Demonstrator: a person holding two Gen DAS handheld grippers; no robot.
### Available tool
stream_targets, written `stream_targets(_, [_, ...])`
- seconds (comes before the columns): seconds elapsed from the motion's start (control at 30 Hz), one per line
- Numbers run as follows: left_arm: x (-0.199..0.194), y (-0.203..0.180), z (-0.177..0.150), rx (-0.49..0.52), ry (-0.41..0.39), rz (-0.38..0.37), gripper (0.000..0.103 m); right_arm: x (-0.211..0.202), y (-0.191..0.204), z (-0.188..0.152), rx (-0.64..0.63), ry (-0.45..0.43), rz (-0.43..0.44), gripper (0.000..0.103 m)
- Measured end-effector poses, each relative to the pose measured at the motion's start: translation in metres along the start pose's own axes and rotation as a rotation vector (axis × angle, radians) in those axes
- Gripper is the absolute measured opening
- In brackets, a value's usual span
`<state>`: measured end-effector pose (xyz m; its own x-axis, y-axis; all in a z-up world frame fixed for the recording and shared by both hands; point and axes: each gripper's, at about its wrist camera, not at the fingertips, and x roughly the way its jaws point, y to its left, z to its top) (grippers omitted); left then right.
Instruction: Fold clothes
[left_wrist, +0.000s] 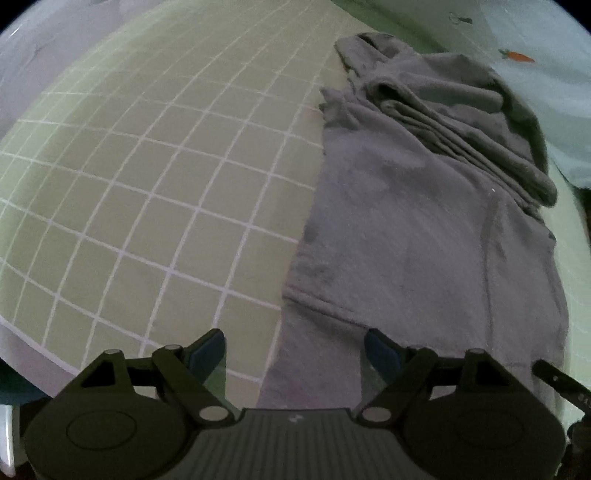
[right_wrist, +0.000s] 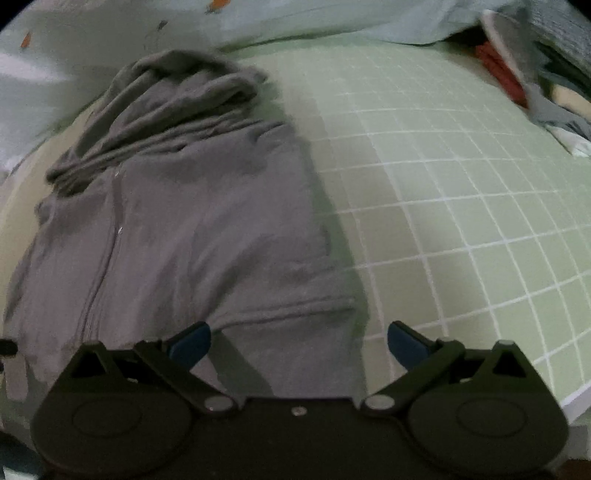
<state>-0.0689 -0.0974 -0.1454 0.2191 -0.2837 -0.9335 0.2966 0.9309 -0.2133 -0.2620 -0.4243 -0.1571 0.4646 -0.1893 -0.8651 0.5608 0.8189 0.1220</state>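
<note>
From my left wrist camera, the left tool (left_wrist: 294, 352) sits at six o'clock with its blue-padded fingers (left_wrist: 207, 350) spread wide and released, nothing between them. The grey hoodie (left_wrist: 424, 221) lies flat on the bed, filling the frame from about one o'clock down to five o'clock. Its hood and a sleeve are bunched in folds toward one o'clock, and its lower hem runs close in front of my right-hand finger. The left edge of the garment falls roughly between the two fingers. The green sheet (left_wrist: 147, 177) with its white grid covers everything from seven to twelve o'clock. A pale cover with a small orange carrot print (left_wrist: 517, 56) lies at two o'clock, beyond the hoodie.

From my right wrist camera, the right tool (right_wrist: 299, 345) is likewise released, fingers wide apart and holding nothing. Here the hoodie (right_wrist: 184, 229) spreads from seven to eleven o'clock, zip line running up its front, hood crumpled at eleven. Its hem lies just ahead of the left-hand finger. Green grid sheet (right_wrist: 461, 203) fills one to four o'clock. A blurred heap of other fabrics (right_wrist: 535, 74) sits at two o'clock.
</note>
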Motion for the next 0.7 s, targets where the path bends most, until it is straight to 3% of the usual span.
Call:
stream_targets(0.07, [-0.001,-0.004,-0.002,0.024,0.002,-0.004,0.077,-0.001,0.006,0.001,-0.027,0.007,0.014,0.095])
stream_targets(0.13, [-0.002,-0.008,-0.003,0.046,0.007,-0.022,0.064,-0.004,0.012,0.003,-0.051,0.008,0.03,0.083])
stream_targets(0.17, [-0.002,-0.009,-0.004,0.052,0.015,-0.055,0.051,-0.005,0.013,0.004,-0.066,0.006,0.042,0.069])
stream_targets(0.2, [-0.001,-0.009,-0.005,0.047,0.031,-0.096,0.031,-0.007,0.015,0.005,-0.079,0.005,0.059,0.043])
stream_targets(0.23, [0.001,-0.007,-0.006,0.023,0.053,-0.138,0.019,-0.008,0.014,0.007,-0.077,0.009,0.101,0.03])
stream_targets(0.3, [0.004,-0.005,-0.006,-0.029,0.085,-0.199,0.012,-0.01,0.014,0.01,-0.046,0.019,0.159,0.013])
stream_targets(0.47, [-0.027,-0.009,0.023,-0.067,-0.031,-0.323,0.006,-0.037,0.016,0.032,-0.064,-0.067,0.266,0.009])
stream_targets(0.7, [-0.074,-0.03,0.113,-0.088,-0.273,-0.411,0.005,-0.061,0.017,0.111,-0.027,-0.246,0.372,0.009])
